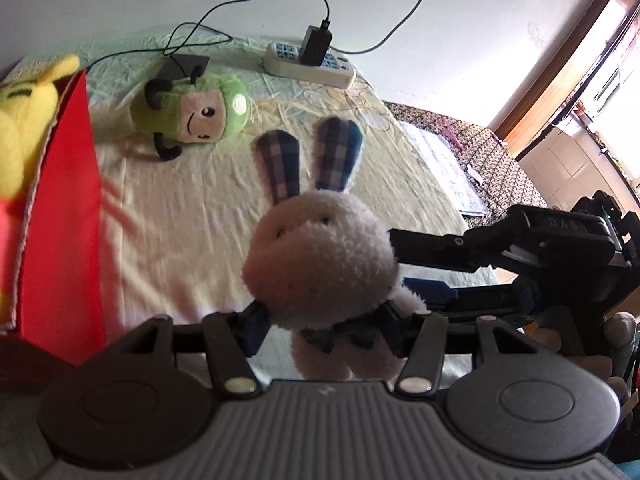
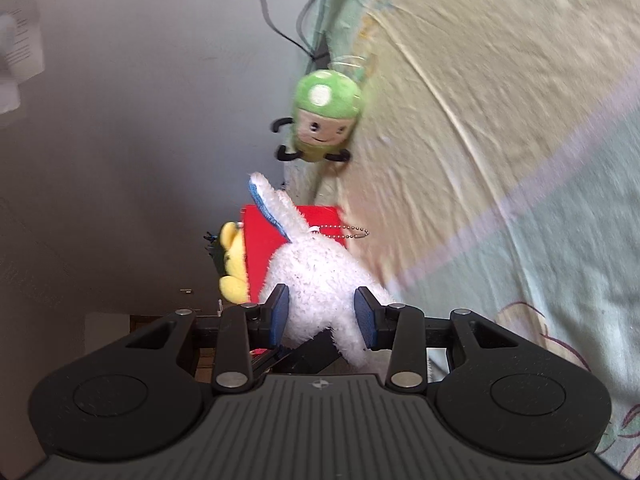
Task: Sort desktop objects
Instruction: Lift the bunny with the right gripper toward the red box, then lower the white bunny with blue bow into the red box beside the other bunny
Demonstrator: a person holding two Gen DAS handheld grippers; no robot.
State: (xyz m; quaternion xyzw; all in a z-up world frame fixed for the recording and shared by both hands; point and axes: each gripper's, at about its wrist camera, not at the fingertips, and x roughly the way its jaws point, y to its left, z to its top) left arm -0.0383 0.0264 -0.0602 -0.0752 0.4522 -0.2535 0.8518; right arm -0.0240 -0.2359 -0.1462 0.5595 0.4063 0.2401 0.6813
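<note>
A white bunny plush [image 1: 320,256] with plaid ears hangs above the cloth-covered table [image 1: 180,220]. My left gripper [image 1: 324,324] is shut on its neck and body from below. My right gripper [image 1: 400,262] reaches in from the right, one finger at the head and the other by the bunny's arm. The right wrist view shows the bunny [image 2: 320,276] pressed between the blue pads of the right gripper [image 2: 322,314], its ball chain [image 2: 352,236] dangling. A green mushroom plush [image 1: 192,112] lies on the cloth farther back. A yellow plush [image 1: 20,128] sits inside a red box [image 1: 60,220] at the left.
A white power strip [image 1: 308,64] with a black charger and cables lies at the table's far edge by the wall. A dark flat device [image 1: 192,62] rests behind the green plush. Right of the table there is a dark patterned cover [image 1: 480,160] with papers on it.
</note>
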